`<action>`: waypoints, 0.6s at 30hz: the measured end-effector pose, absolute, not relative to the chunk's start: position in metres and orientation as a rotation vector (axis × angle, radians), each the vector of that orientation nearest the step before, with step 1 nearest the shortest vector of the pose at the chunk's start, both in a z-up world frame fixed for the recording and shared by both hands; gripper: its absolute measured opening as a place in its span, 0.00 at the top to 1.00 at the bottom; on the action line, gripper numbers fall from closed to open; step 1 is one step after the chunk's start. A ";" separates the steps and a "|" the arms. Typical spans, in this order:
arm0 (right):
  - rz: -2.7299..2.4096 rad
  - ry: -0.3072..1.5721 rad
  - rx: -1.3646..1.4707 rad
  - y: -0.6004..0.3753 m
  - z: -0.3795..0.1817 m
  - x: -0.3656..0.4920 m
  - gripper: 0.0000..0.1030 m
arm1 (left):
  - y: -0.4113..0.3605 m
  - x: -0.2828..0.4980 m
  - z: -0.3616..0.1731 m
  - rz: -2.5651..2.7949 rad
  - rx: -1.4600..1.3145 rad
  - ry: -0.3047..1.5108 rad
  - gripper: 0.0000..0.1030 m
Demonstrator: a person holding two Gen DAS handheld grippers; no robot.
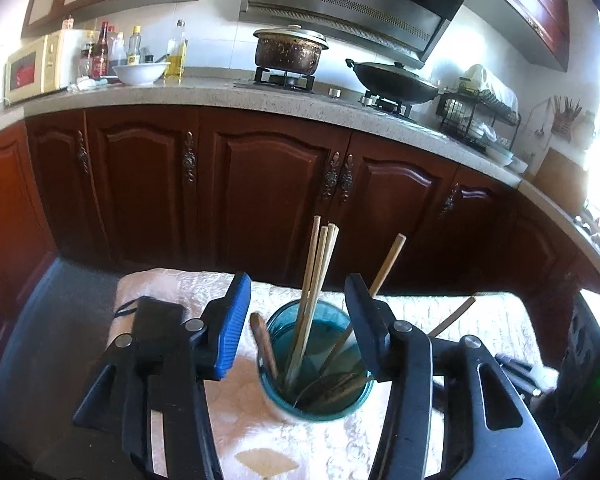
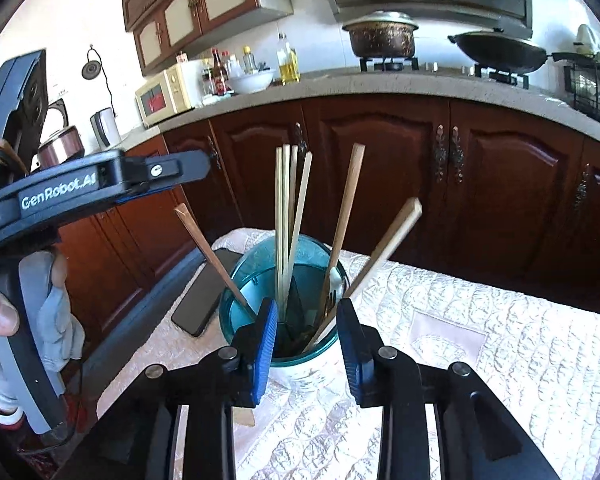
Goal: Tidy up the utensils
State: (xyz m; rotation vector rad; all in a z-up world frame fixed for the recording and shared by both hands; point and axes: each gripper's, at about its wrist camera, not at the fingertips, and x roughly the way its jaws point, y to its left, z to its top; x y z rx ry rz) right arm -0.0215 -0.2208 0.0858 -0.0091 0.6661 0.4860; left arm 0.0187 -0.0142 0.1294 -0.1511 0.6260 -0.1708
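Note:
A teal cup (image 1: 314, 364) stands on a white quilted cloth (image 1: 284, 440) and holds several wooden chopsticks (image 1: 316, 276) and darker utensils. My left gripper (image 1: 300, 312) is open and empty, its fingers on either side of the cup, just above its rim. In the right wrist view the same cup (image 2: 284, 300) holds chopsticks (image 2: 286, 216), wooden-handled utensils (image 2: 346, 216) and a metal fork (image 2: 332, 292). My right gripper (image 2: 306, 320) is open and empty, its jaws at the cup's near rim. The left gripper's body (image 2: 80, 188) shows at the left, held by a hand.
A black phone (image 2: 206, 292) lies on the cloth left of the cup, also in the left wrist view (image 1: 156, 320). Dark red cabinets (image 1: 260, 184) and a stone counter (image 1: 220, 92) with a pot, wok, microwave and bottles stand behind.

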 end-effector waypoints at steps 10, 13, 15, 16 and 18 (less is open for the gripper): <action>0.414 0.631 0.011 -0.231 0.094 -0.050 0.62 | -0.023 -0.022 0.106 -0.119 -0.082 0.672 0.53; 0.389 0.629 0.003 -0.229 0.092 -0.055 0.61 | -0.024 -0.030 0.094 -0.104 -0.085 0.695 0.53; 0.371 0.631 -0.005 -0.228 0.090 -0.057 0.60 | -0.024 -0.034 0.088 -0.090 -0.090 0.704 0.53; 0.363 0.632 -0.003 -0.228 0.089 -0.058 0.59 | -0.024 -0.036 0.085 -0.081 -0.087 0.706 0.53; 0.352 0.635 0.003 -0.227 0.088 -0.060 0.59 | -0.025 -0.039 0.082 -0.059 -0.075 0.705 0.53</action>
